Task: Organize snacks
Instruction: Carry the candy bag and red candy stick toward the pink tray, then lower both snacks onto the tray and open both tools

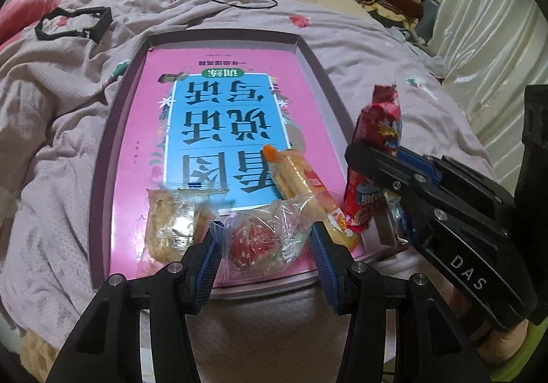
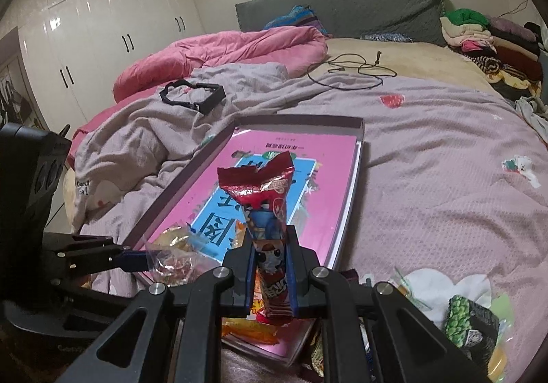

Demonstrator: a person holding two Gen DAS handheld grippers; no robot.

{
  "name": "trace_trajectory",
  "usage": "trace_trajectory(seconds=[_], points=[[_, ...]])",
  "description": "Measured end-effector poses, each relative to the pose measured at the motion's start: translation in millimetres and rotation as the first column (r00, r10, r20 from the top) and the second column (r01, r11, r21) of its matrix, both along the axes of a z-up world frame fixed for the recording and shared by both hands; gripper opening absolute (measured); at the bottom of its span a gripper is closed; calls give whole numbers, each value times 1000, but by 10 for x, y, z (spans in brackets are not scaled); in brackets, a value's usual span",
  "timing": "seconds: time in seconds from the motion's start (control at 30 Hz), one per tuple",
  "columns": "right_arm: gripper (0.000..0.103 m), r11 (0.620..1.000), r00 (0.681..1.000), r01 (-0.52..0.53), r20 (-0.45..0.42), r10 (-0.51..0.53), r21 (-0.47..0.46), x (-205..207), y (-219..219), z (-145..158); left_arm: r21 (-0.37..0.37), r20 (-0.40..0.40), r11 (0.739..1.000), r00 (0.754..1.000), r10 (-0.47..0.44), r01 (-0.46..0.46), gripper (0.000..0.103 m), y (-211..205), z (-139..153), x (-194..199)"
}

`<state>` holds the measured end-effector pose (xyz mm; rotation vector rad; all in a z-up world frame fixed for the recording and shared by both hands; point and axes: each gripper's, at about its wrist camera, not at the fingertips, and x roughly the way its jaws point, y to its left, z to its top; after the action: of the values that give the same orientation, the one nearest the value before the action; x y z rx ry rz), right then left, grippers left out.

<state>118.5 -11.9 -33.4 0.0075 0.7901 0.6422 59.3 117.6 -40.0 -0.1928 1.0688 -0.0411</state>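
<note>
You had the shallow lilac box lid (image 1: pixel 102 157) flat on the bed with the pink book (image 1: pixel 144 129) inside it as a floor, so that was clearly your collecting spot. At the book's near edge, 3 snacks already sat in a row: a pale crumbly cake in clear wrap (image 1: pixel 167 222) at the near left corner, a red sesame-speckled sweet in crinkled clear wrap (image 1: pixel 260 239) in the middle, and a long orange-wrapped stick (image 1: pixel 301 184) slanting up beside it.

Your left gripper (image 1: pixel 265 254) was part spread, its 2 blue pads either side of the red sweet's wrapper; they looked to be touching the plastic, though I couldn't tell whether they truly pressed it. I'd judge you were setting it down in line.

Your right gripper (image 2: pixel 272 275) was pinched tight on a tall red packet (image 2: pixel 265 198), gripped low so the torn top stood upright and clear. It hovered at the book's near right corner, ready to join the row.

More loose snacks, among them a green pea packet (image 2: pixel 469 324), lay on the bedcover to the right of the book.
</note>
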Motion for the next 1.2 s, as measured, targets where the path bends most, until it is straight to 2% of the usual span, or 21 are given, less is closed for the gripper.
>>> trace_trajectory(seconds=[0.4,1.2], points=[[15,1000,997,-5,-75,4,-18,6,43,-155,3,8,999,999,36,-36,53,111,-49,37],[17,1000,994,-17,-104,15,-21,-75,51,-247,16,7,998,998,59,-59,53,181,-87,67]])
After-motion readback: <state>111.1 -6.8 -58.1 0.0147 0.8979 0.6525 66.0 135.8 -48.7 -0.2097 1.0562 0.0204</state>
